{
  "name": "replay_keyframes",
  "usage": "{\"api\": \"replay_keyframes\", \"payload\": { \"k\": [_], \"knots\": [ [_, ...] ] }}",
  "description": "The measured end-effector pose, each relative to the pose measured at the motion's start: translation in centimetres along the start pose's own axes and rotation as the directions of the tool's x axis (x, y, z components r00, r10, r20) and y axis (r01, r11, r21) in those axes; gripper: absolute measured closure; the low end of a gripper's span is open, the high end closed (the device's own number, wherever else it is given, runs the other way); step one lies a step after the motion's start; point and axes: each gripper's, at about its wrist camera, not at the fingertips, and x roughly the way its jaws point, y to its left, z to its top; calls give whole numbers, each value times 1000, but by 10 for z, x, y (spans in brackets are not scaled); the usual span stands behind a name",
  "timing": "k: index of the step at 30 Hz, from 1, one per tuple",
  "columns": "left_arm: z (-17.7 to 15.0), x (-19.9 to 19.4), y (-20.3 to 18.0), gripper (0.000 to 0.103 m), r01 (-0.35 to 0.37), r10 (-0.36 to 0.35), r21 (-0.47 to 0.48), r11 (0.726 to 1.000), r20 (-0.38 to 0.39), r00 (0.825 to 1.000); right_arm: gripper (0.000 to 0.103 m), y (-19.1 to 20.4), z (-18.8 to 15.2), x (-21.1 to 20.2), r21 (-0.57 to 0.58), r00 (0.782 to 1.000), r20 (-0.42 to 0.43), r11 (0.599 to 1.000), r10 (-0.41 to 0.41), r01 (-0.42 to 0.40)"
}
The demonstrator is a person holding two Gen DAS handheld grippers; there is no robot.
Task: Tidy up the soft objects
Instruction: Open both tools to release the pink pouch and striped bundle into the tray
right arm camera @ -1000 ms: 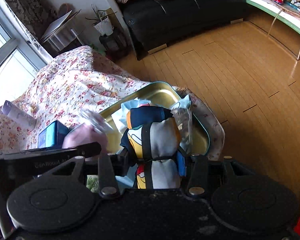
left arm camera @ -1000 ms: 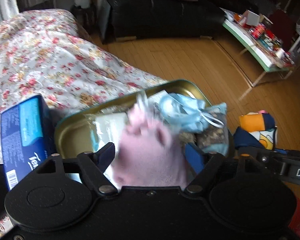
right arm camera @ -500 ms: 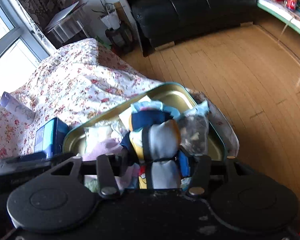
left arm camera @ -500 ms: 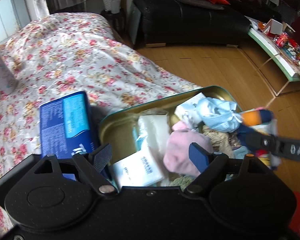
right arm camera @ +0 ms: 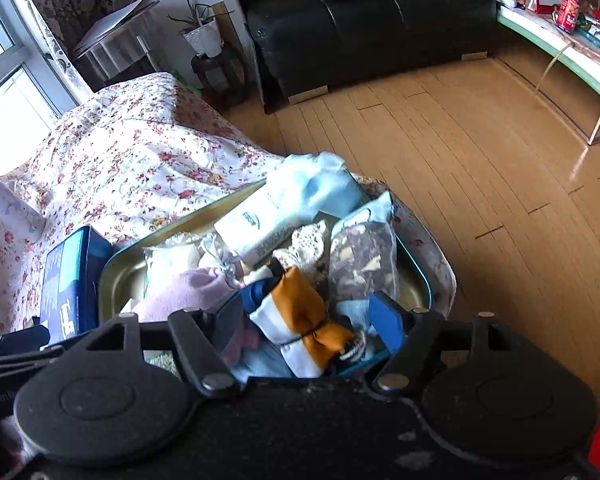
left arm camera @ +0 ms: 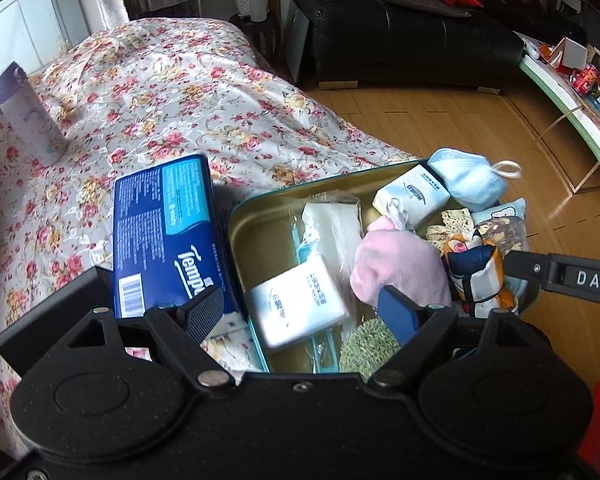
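Both releases done: pink pouch (left arm camera: 400, 268) out of spread left fingers (left arm camera: 204, 312); patterned bundle (right arm camera: 300, 320) lies loose between spread right fingers (right arm camera: 384, 320), in tin (left arm camera: 256, 232).

Tin tray (left arm camera: 256, 216) on bedspread (left arm camera: 172, 92), lower centre of frame. Tissue box (left arm camera: 164, 236) just left of tray. Tissue packs (left arm camera: 300, 300), cloth bundles (left arm camera: 400, 264) inside tray. Bottle (left arm camera: 28, 116) upper left. Sofa (left arm camera: 400, 36) behind.

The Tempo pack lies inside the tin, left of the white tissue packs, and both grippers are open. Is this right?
Not quite. In the left wrist view the Tempo pack lies outside the tin, on the floral cloth beside its left wall. The rest holds: the left gripper and right gripper are open.
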Motion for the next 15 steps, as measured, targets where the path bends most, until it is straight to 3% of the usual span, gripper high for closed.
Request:
{"api": "replay_keyframes", "payload": {
  "k": [15],
  "knots": [
    [-19,-22,9,22,-55,56,-56,997,18,998,29,13,-29,-16,-50,1000,-18,999,-14,13]
  ]
}}
